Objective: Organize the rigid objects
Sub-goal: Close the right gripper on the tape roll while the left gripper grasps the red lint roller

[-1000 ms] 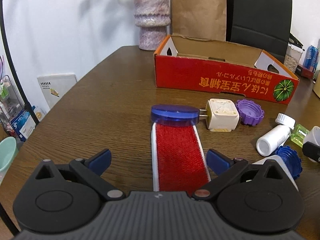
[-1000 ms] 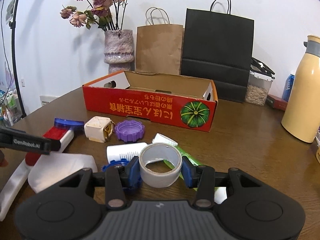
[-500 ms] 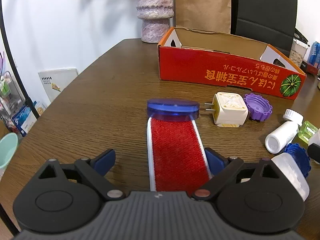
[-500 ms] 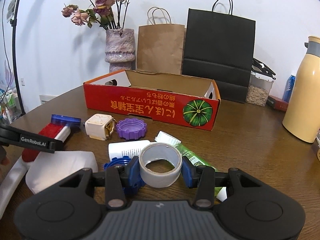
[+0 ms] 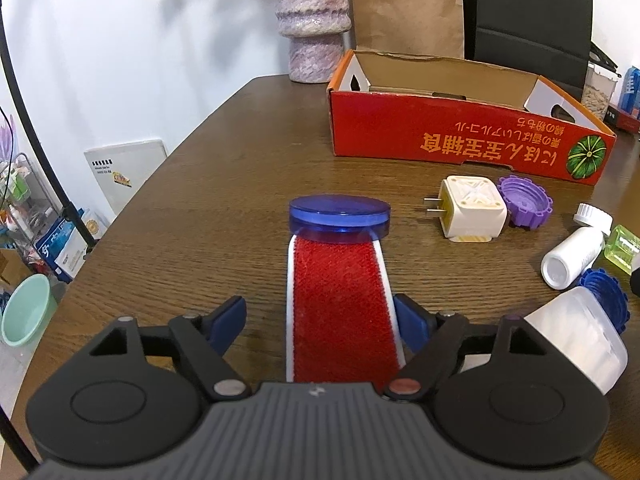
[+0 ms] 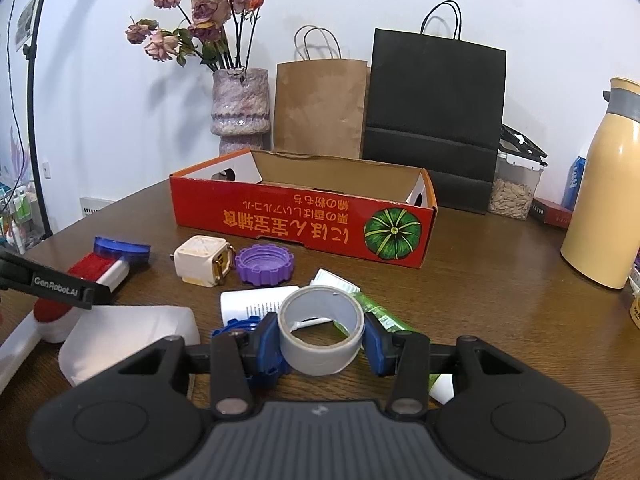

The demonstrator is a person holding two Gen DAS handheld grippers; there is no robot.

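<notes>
Grainy wood table [image 5: 208, 208]; left jaws apart astride fuzzy red brush [image 5: 340, 304], right jaws clamped on glossy tape ring [image 6: 322, 330]

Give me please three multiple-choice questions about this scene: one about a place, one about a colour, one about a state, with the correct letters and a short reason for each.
1. Where is the purple cap?
A. inside the red box
B. on the table, right beside the white plug adapter
C. between the left fingers

2. What colour is the round head of the lint brush?
A. blue
B. green
C. yellow

3. What is the right gripper doing?
A. hanging open over nothing
B. shut on the roll of tape
C. holding the white bottle

Answers:
1 B: the cap lies on the table by the adapter, before the red box.
2 A: the disc is blue.
3 B: both pads press the roll of tape.
</notes>
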